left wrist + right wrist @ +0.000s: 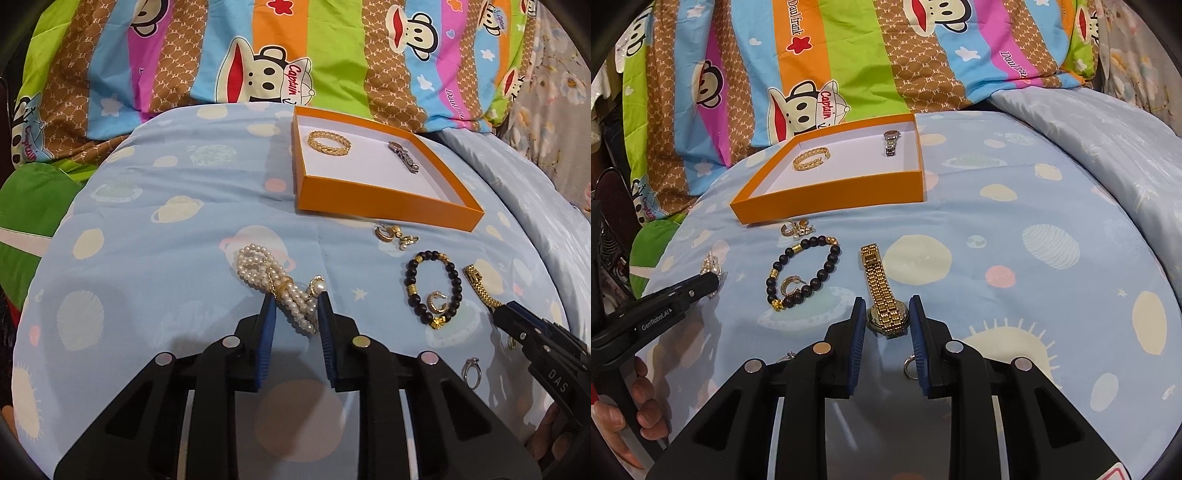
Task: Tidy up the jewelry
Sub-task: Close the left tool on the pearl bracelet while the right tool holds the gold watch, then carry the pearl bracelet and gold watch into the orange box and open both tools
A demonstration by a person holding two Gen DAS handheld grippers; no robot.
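Straddling the pearl bracelet (275,286), the left gripper (295,299) has its blue pads spread, one on each side of the bundled strands, not yet pinched in. Just past the right-hand pad tip sits a small pearl earring (318,286). Over on the right gripper (886,304), the fingers are parted too, bracketing the round face of the gold watch (882,295), whose band runs straight ahead from between the tips. Left of those fingers lies the black bead bracelet (801,271) with a gold hoop earring (792,286) inside its loop, and beyond it a little cluster of earrings (798,228). Farther ahead, well past both sets of fingers, the orange box (831,192) rests on the blue planet-print bedding (1015,258), already holding a gold bangle (810,158) and a silver watch (891,142). A silver ring (909,363) pokes out beside the right finger's inner edge.
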